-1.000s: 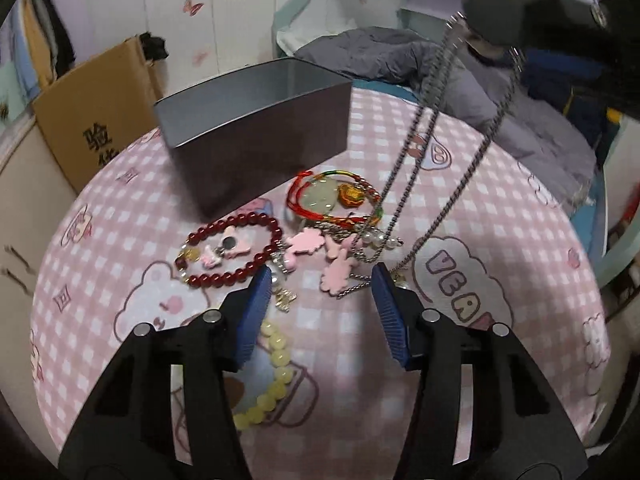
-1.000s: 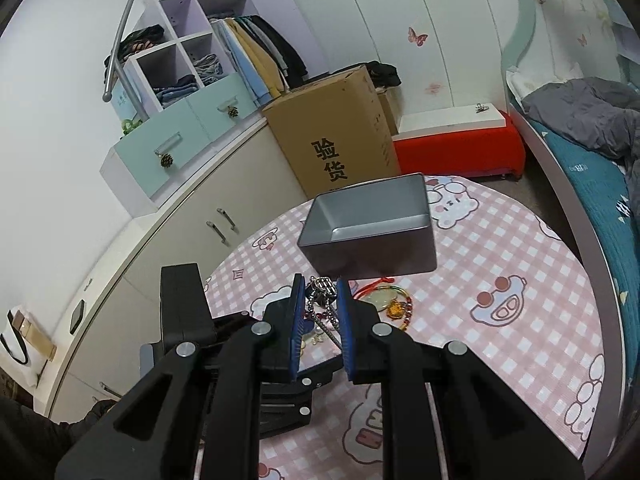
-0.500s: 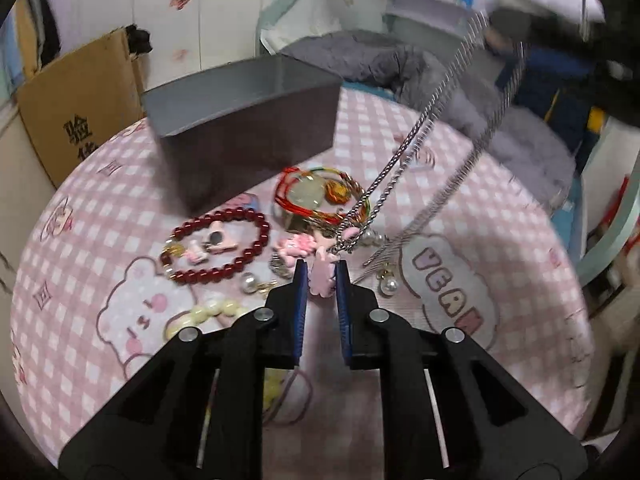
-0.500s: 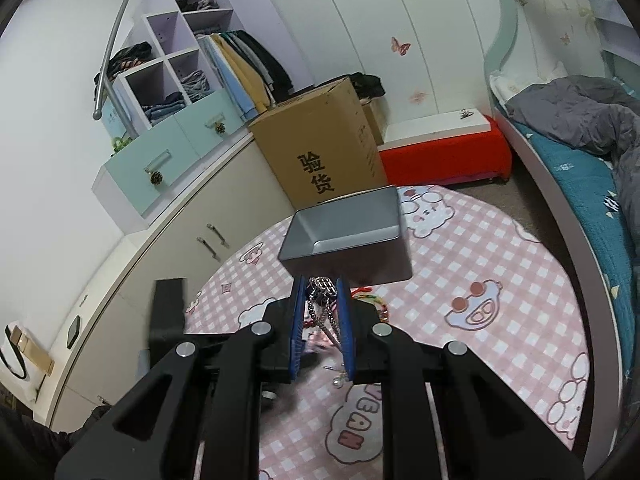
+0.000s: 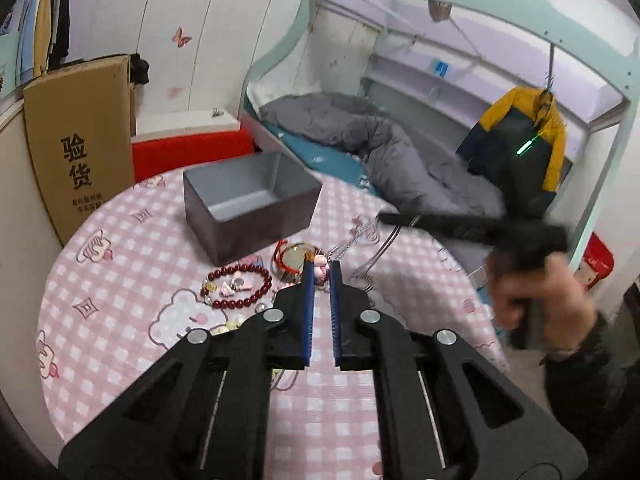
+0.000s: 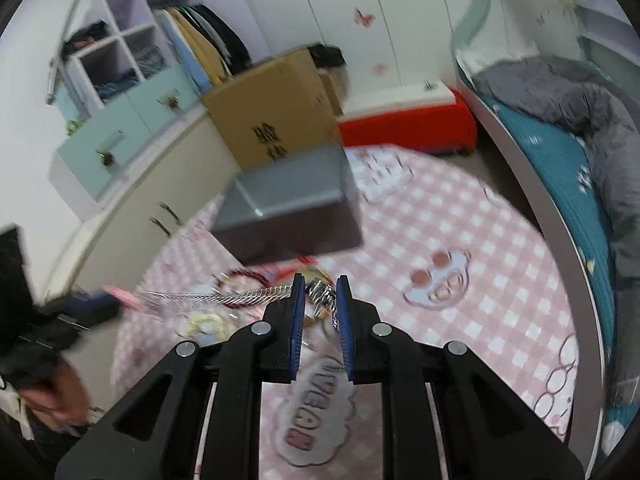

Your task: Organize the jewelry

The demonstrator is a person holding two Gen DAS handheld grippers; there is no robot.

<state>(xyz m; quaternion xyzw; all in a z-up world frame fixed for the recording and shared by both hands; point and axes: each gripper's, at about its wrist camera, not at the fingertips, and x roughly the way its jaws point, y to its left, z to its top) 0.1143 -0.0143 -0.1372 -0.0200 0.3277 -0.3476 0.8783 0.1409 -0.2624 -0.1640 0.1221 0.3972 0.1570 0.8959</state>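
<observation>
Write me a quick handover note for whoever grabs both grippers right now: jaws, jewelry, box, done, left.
Left gripper: jaws nearly shut on a pink charm, just above the pile.
Right gripper: shut on the silver chain necklace, lifted off the table; the chain trails toward the left gripper, so the two pieces may be tangled.
Grey box: open, nothing visible inside.
On the pink checked tablecloth: red bead bracelet, red cord bracelet, pale yellow bead bracelet.
Done: nothing boxed. Left: separate chain and charm, box everything.

Black fingers point(image 5: 306, 292) (blue pads, silver screws).
</observation>
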